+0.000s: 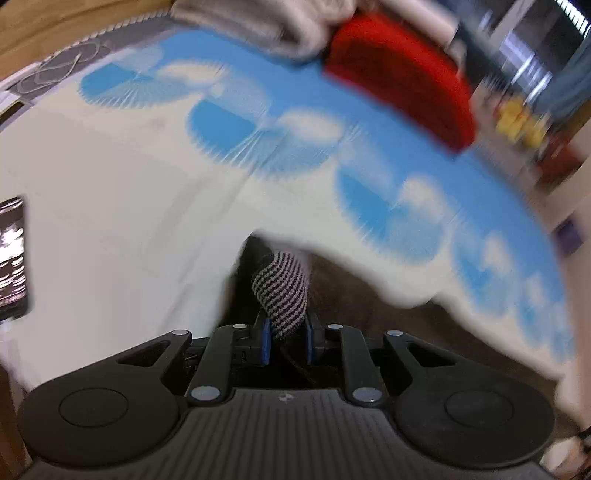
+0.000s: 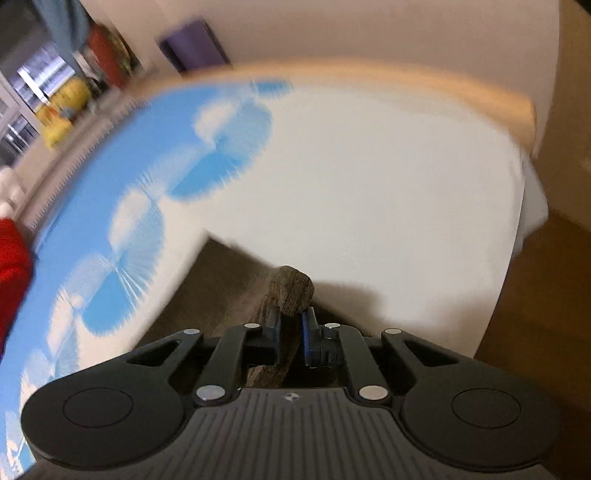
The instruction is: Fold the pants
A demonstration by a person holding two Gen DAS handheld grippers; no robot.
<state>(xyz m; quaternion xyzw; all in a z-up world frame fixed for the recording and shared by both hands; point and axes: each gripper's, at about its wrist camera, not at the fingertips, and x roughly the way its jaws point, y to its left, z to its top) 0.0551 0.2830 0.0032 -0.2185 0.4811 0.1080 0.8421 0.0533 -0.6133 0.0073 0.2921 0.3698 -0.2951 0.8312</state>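
Note:
Brown pants (image 1: 369, 306) lie on a bed sheet (image 1: 110, 221) printed white and blue. In the left wrist view my left gripper (image 1: 288, 328) is shut on a black-and-white striped band (image 1: 282, 291) of the pants, which bulges up between the blue pads. In the right wrist view the brown pants (image 2: 221, 288) stretch away to the left over the sheet (image 2: 369, 184). My right gripper (image 2: 291, 321) is shut on a bunched brown fold (image 2: 291, 291) of them. Both views are blurred.
A red cloth (image 1: 402, 77) and a grey-white heap of clothes (image 1: 258, 26) sit at the far side of the bed. A dark flat device (image 1: 13, 258) lies at the left edge. A wooden bed rail (image 2: 406, 85) and a purple box (image 2: 192, 44) lie beyond the sheet.

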